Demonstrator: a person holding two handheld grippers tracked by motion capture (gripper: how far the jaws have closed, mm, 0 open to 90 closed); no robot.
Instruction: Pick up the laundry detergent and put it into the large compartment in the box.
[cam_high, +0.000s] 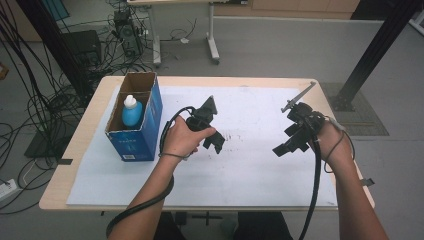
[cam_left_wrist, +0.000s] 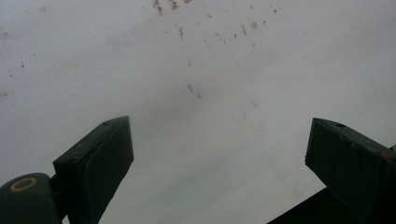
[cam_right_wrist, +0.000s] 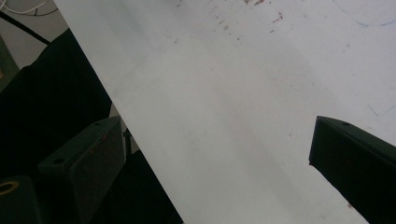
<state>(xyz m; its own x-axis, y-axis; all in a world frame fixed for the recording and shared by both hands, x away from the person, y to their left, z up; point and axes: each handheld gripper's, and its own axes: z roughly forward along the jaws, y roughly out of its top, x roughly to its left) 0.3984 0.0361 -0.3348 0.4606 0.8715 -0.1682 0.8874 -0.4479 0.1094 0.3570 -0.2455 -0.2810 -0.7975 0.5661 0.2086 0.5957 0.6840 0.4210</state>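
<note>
A blue cardboard box (cam_high: 137, 131) with an open top stands at the table's left; a blue bottle with a white cap (cam_high: 131, 111) stands inside it. My left gripper (cam_high: 216, 142) hovers over the white sheet (cam_high: 240, 170) right of the box, held in a hand. Its own view shows its gripper (cam_left_wrist: 219, 154) open with bare, speckled sheet between the black fingers (cam_left_wrist: 100, 163). My right gripper (cam_high: 284, 146) is held over the sheet's right half. In its own view this gripper (cam_right_wrist: 219, 158) is open and holds nothing, and the sheet's edge runs diagonally below it.
The white sheet covers most of the wooden table (cam_high: 95, 107). Cables and equipment (cam_high: 125, 35) lie on the floor beyond the far left edge. A black frame post (cam_high: 372, 55) rises at the far right, and table legs (cam_high: 212, 45) stand behind.
</note>
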